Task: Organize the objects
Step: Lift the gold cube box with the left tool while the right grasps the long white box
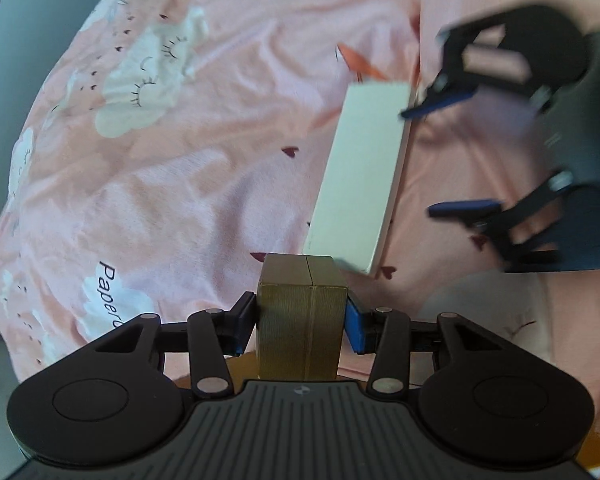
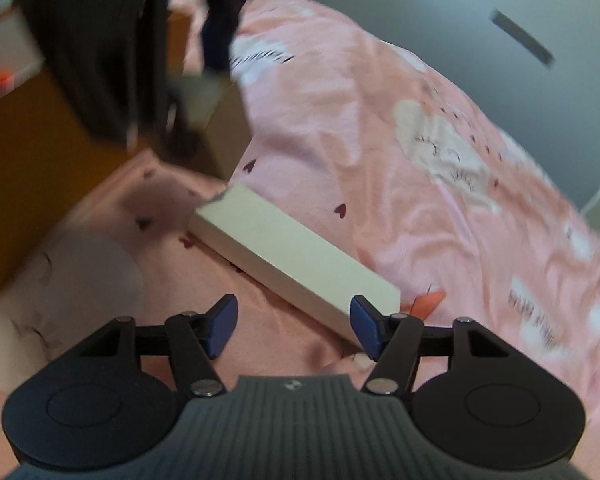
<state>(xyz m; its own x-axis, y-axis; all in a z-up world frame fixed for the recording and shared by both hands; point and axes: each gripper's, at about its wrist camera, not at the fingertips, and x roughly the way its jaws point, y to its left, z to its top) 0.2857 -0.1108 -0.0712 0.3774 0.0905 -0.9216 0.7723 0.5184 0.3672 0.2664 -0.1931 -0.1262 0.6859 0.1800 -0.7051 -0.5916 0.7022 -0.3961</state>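
My left gripper (image 1: 302, 322) is shut on a gold-brown box (image 1: 302, 320) and holds it just above the pink bedding. A long white flat box (image 1: 360, 176) lies on the bedding right beyond it. The white box also shows in the right wrist view (image 2: 296, 260), just ahead of my right gripper (image 2: 294, 326), which is open and empty. In the left wrist view the right gripper (image 1: 440, 160) hovers beside the white box's far right edge, one fingertip (image 1: 416, 112) close to its corner. The gold box appears blurred in the right wrist view (image 2: 228, 132).
Pink bedding with cloud prints (image 1: 160, 140) covers the bed. An orange-brown cardboard box (image 2: 28, 152) stands at the left in the right wrist view. A small orange scrap (image 2: 430, 302) lies by the white box's near end. A grey wall (image 2: 500, 40) is behind.
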